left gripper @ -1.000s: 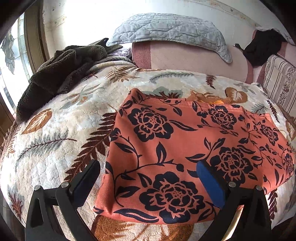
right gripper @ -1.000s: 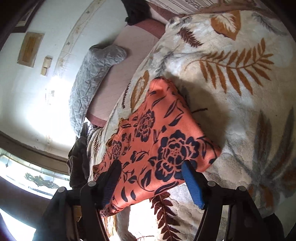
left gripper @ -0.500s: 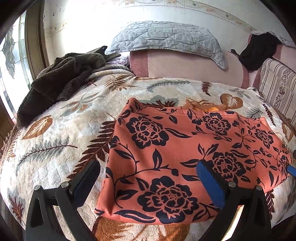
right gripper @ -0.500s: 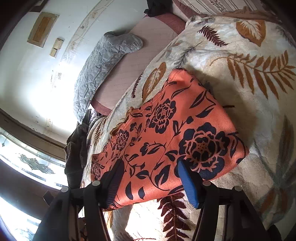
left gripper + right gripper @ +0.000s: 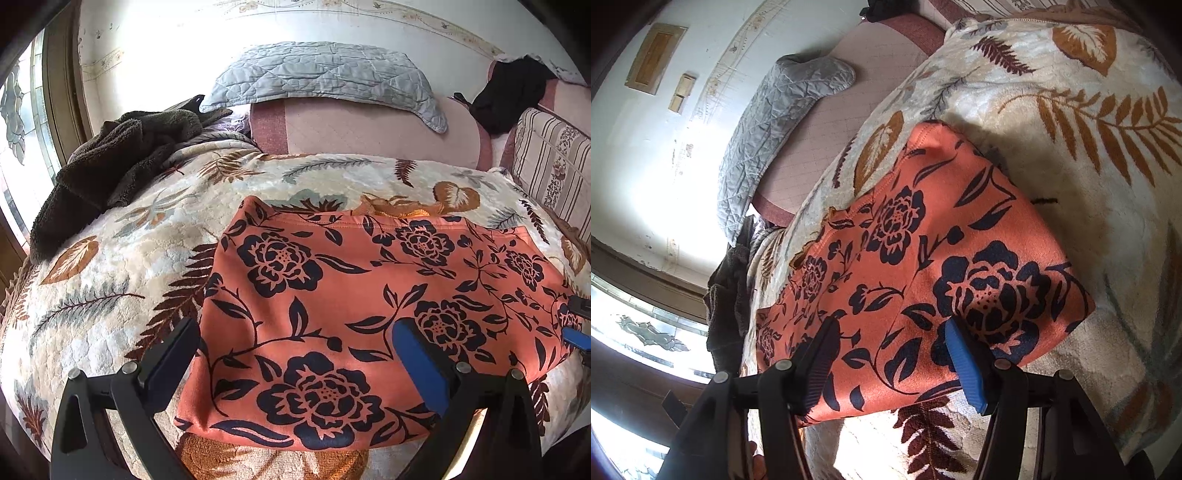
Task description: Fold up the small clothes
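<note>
Open blanket (image 5: pixel 110 258) L of cloth (image 5: pixel 351 295); towel heap (image 5: pixel 110 155) far-L.

1. The bed (image 5: pixel 122 266) is covered by a cream plush blanket printed with brown and grey leaves.
2. An orange garment (image 5: pixel 351 295) with dark blue flowers lies flat on the blanket, folded into a rectangle.
3. A dark brown fleece (image 5: pixel 110 166) sits heaped at the bed's far left corner, well apart from the garment.

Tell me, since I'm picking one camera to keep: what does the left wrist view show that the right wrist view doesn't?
Left wrist only: the striped cushion, and the right gripper's tips at the garment's right edge. Right wrist only: two wooden wall plaques. Both: the orange floral garment flat on the leaf-print blanket, the grey quilted pillow, and each view's own open gripper, left and right.
</note>
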`<state>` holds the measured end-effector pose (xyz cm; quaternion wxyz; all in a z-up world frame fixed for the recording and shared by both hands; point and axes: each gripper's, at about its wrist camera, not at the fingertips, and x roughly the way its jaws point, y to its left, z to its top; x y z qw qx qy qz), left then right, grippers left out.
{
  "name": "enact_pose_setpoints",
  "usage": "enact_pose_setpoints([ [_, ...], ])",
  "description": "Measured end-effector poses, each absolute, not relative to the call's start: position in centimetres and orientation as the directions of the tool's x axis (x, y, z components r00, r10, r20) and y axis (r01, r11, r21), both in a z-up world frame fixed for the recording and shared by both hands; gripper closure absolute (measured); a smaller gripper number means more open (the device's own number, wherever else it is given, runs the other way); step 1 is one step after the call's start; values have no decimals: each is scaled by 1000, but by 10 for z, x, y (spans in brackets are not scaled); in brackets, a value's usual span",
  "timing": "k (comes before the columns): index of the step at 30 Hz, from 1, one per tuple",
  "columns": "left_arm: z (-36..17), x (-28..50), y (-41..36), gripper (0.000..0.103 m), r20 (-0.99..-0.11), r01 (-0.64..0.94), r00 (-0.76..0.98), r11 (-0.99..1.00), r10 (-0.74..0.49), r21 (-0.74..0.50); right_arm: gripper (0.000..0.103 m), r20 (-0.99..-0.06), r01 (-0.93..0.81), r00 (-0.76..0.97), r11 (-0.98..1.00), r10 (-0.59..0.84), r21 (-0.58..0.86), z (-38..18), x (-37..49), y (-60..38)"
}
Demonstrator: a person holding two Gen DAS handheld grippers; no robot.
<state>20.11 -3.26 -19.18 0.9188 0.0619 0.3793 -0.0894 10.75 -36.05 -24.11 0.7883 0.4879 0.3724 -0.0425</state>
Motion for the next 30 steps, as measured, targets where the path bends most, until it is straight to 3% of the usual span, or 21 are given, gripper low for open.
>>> enact_pose_setpoints([
  [6, -232, 221, -41, 0, -845, 236, 527, 971, -89, 45, 40, -628, 413, 718, 541, 302, 733, -237, 105, -358],
  [10, -219, 213, -38, 0, -804, 229, 587, 972, -92, 56, 40, -593, 401, 750, 513, 293, 759, -227, 83, -365],
  [17, -195, 206, -18, 0, -734, 158, 674, 987, -87, 28, 38, -639, 504, 718, 426, 278, 751, -239, 63, -379],
  [25, -207, 214, -13, 0, -774, 147, 631, 987, -44, 63, 38, -653, 577, 676, 305, 343, 758, -276, 81, -381],
  [30, -234, 225, -20, 0, -849, 166, 527, 984, -31, 67, 38, -615, 555, 723, 266, 315, 788, -278, 95, -389],
])
